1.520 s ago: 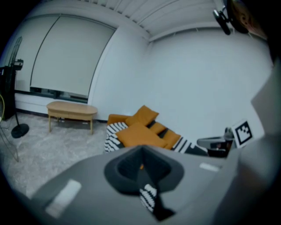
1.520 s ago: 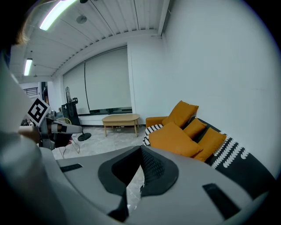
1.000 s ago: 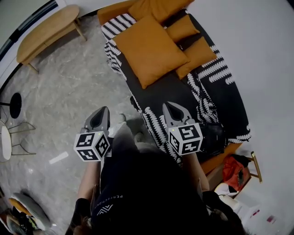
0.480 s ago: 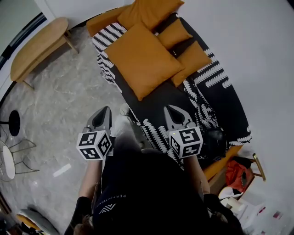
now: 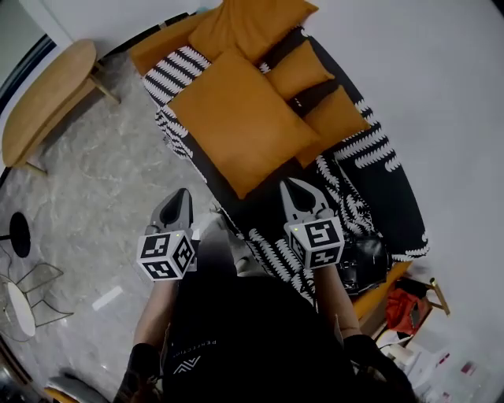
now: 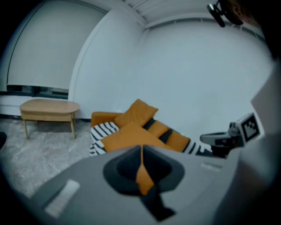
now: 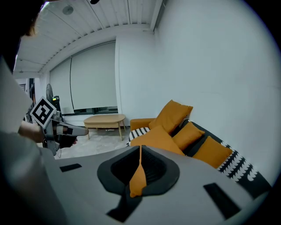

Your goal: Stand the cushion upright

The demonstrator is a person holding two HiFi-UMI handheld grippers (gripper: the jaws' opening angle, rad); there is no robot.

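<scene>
A large orange cushion (image 5: 236,118) lies flat on the sofa's black-and-white throw (image 5: 358,157); it also shows in the left gripper view (image 6: 125,137) and the right gripper view (image 7: 157,137). Behind it another orange cushion (image 5: 248,24) leans against the backrest, with two small orange cushions (image 5: 335,118) to its right. My left gripper (image 5: 183,194) is shut and empty over the floor, short of the sofa's front edge. My right gripper (image 5: 290,186) is shut and empty just above the throw, near the flat cushion's front corner. Neither touches a cushion.
A light wooden coffee table (image 5: 47,94) stands on the marble floor at the left. A black bag (image 5: 364,253) sits on the sofa's near end, with a red item (image 5: 402,303) beyond it. A wire-frame stand (image 5: 24,287) is at far left. The person's feet (image 5: 228,236) are beside the sofa.
Both grippers and the person have moved forward toward the sofa; the flat cushion now lies closer to the jaws. Both stay shut and empty.
</scene>
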